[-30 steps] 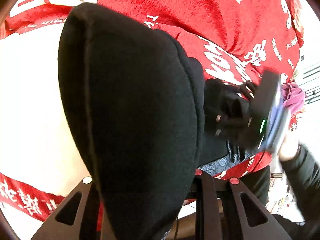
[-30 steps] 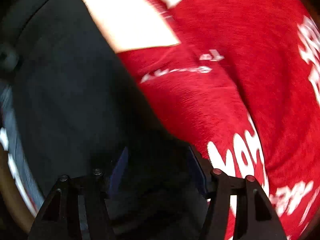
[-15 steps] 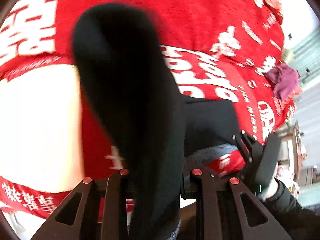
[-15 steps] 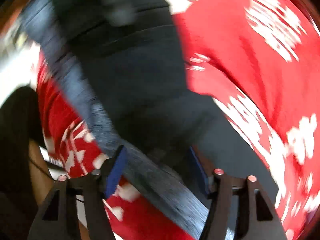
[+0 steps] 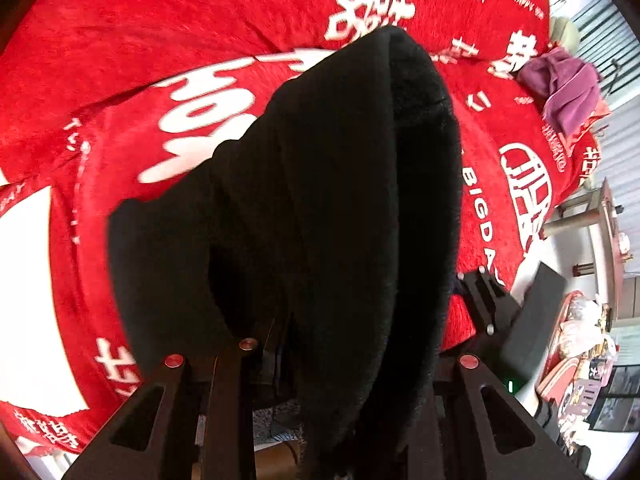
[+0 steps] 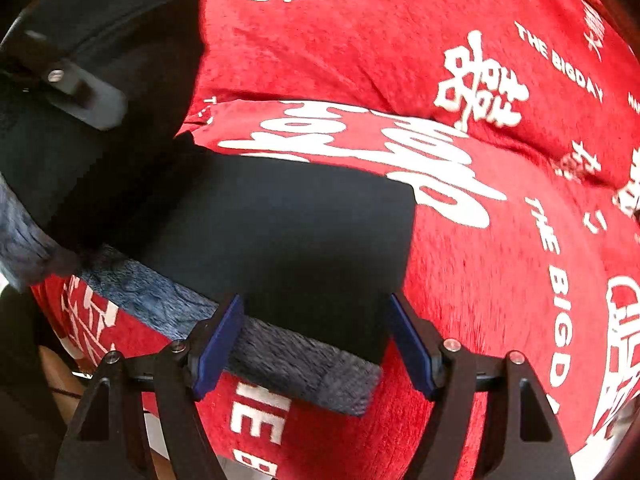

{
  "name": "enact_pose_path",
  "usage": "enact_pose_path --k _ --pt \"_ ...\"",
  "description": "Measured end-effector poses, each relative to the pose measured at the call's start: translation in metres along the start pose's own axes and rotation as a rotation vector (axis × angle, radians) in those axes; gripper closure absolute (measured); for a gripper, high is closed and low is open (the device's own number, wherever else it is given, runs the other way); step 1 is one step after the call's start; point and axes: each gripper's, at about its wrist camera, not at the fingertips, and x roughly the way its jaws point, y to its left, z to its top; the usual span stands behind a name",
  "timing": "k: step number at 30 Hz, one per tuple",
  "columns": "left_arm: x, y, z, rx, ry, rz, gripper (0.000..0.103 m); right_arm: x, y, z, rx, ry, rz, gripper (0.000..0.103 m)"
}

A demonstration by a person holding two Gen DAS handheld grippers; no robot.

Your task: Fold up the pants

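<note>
left gripper [image 5: 340, 354]: clenched on thick black fleece pants [image 5: 320, 200], lifting fold to carry over
right gripper [image 6: 316, 340]: released, jaws just widened; laid near panel sits between
red printed blanket [image 6: 440, 60]: folding surface

Bright daylight, fisheye bending at dark rims, slight motion blur, black cloth swallowing detail.

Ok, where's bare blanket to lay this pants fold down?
Free: red blanket beyond the far edge of the flat pants, and right of them toward the BIGDAY lettering. Crowded: the near edge, where the grey waistband lies, and the far corner with the purple cloth.
</note>
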Motion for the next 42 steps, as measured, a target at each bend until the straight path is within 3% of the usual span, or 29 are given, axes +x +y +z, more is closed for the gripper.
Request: enact_pose_path --k 9,15,18,19,20,24,28,31,33,35,37,42 --pt "0.073 -0.047 0.029 0.014 0.128 0.077 0.076 -0.006 -0.026 -0.027 0.087 -0.017 0.039 0.026" --pt "0.102 -0.038 0.046 -0.051 0.188 0.063 0.076 0.002 -0.039 -0.040 0.131 0.004 0.071 0.024" --pt "0.103 -0.043 0.048 -0.030 0.227 0.058 0.063 -0.001 -0.043 -0.042 0.148 -0.004 0.098 0.024" --pt "0.102 -0.045 0.051 -0.033 0.237 0.036 0.048 -0.004 -0.043 -0.043 0.148 -0.012 0.114 0.024" --pt "0.099 -0.048 0.051 -0.027 0.236 0.005 0.041 -0.008 -0.042 -0.044 0.140 -0.020 0.132 0.024" --pt "0.083 -0.061 0.047 0.048 0.200 0.037 0.041 -0.021 -0.035 -0.047 0.089 -0.034 0.146 0.022" --pt "0.052 -0.063 0.037 0.080 0.145 -0.056 0.041 -0.029 -0.034 -0.047 0.080 -0.077 0.190 0.020" --pt "0.011 -0.057 0.027 0.103 0.058 -0.098 0.041 -0.035 -0.038 -0.043 0.107 -0.109 0.250 0.020" --pt "-0.014 -0.045 0.021 0.108 -0.009 -0.104 0.034 -0.039 -0.043 -0.040 0.134 -0.122 0.314 0.020" --pt "-0.033 -0.029 0.011 0.106 -0.110 -0.058 0.004 -0.042 -0.050 -0.038 0.178 -0.132 0.392 0.016" --pt "-0.038 -0.008 -0.003 0.087 -0.189 0.023 0.004 -0.041 -0.059 -0.038 0.230 -0.143 0.470 0.015" --pt "-0.001 0.030 -0.032 0.037 -0.138 0.074 0.004 -0.017 -0.084 -0.040 0.401 -0.146 0.545 0.013"
